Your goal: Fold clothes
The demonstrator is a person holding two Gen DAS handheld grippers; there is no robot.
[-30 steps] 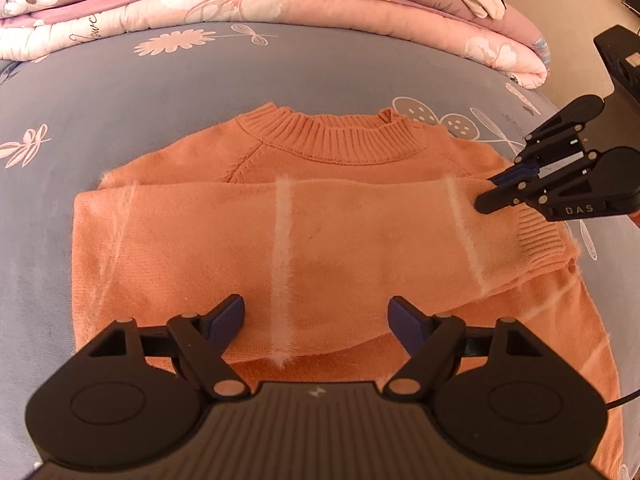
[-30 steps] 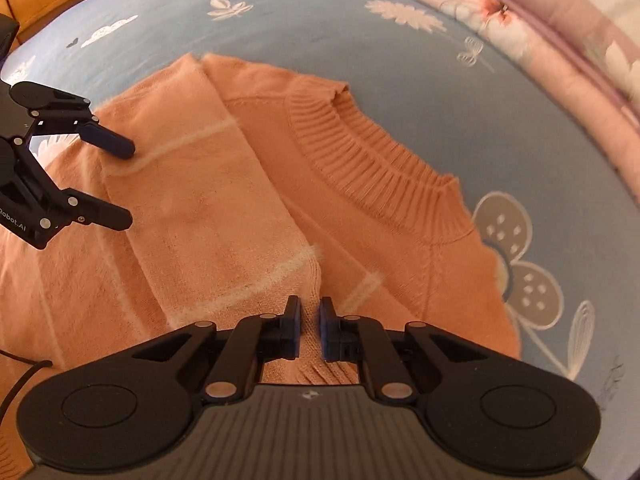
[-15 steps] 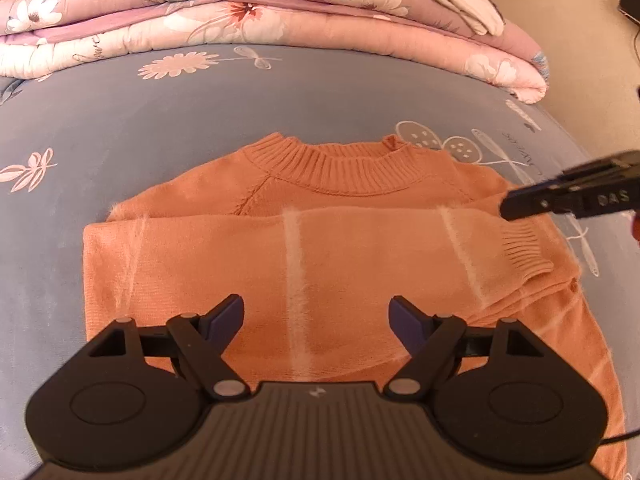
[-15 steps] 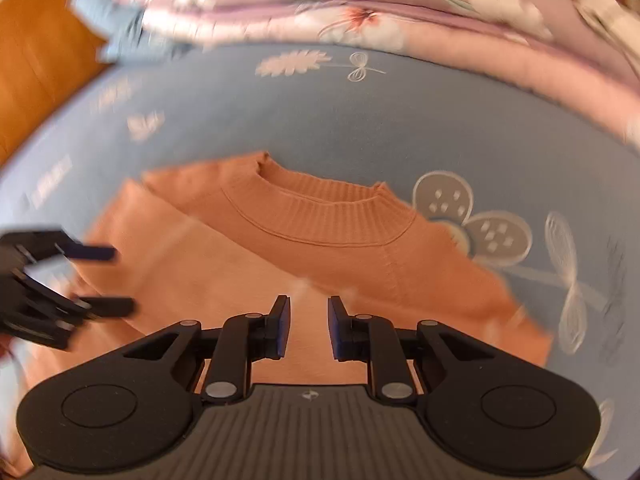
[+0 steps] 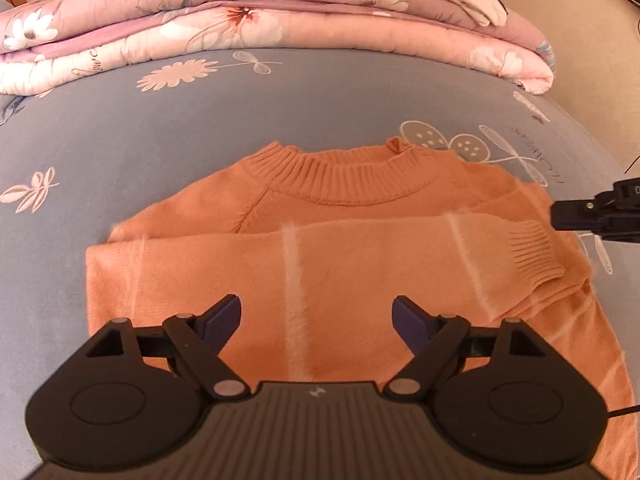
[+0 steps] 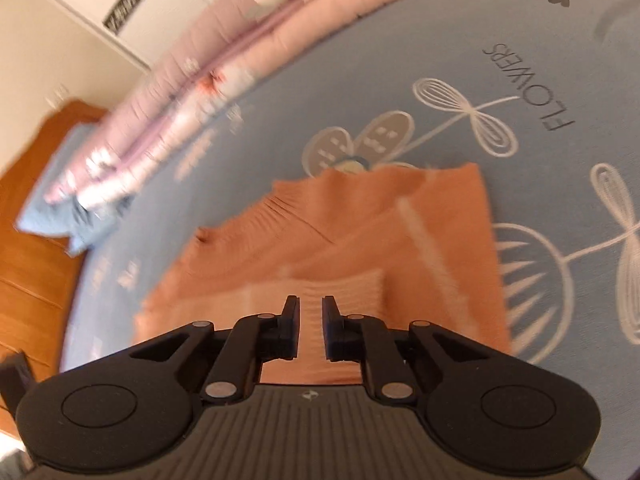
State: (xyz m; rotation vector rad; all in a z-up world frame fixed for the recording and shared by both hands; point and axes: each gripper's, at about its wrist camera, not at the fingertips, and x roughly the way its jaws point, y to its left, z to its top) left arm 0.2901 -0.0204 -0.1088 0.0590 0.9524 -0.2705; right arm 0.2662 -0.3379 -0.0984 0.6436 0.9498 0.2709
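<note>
An orange knit sweater [image 5: 360,248] lies flat on the bed, collar away from me, with one sleeve folded across its chest and the ribbed cuff [image 5: 532,252] at the right. My left gripper [image 5: 316,320] hovers over the sweater's lower middle; its jaws are wide and still opening, with nothing between them. My right gripper [image 5: 592,220] pokes in from the right edge just beyond the cuff. In the right wrist view the right gripper [image 6: 311,320] hangs above the cuff [image 6: 352,288] of the sweater [image 6: 360,232]. Its jaws are narrowly apart and closing on nothing.
Folded pink floral quilts [image 5: 280,20] are stacked along the far side of the blue flowered bedsheet [image 5: 160,140]. A blue pillow [image 6: 60,208] and a wooden floor [image 6: 28,280] show at the left of the blurred right wrist view.
My right gripper has let go of the sleeve cuff, pulled off to the right and rolled over, its jaws now slightly parted. The sleeve stays laid across the chest. The left gripper has hardly moved.
</note>
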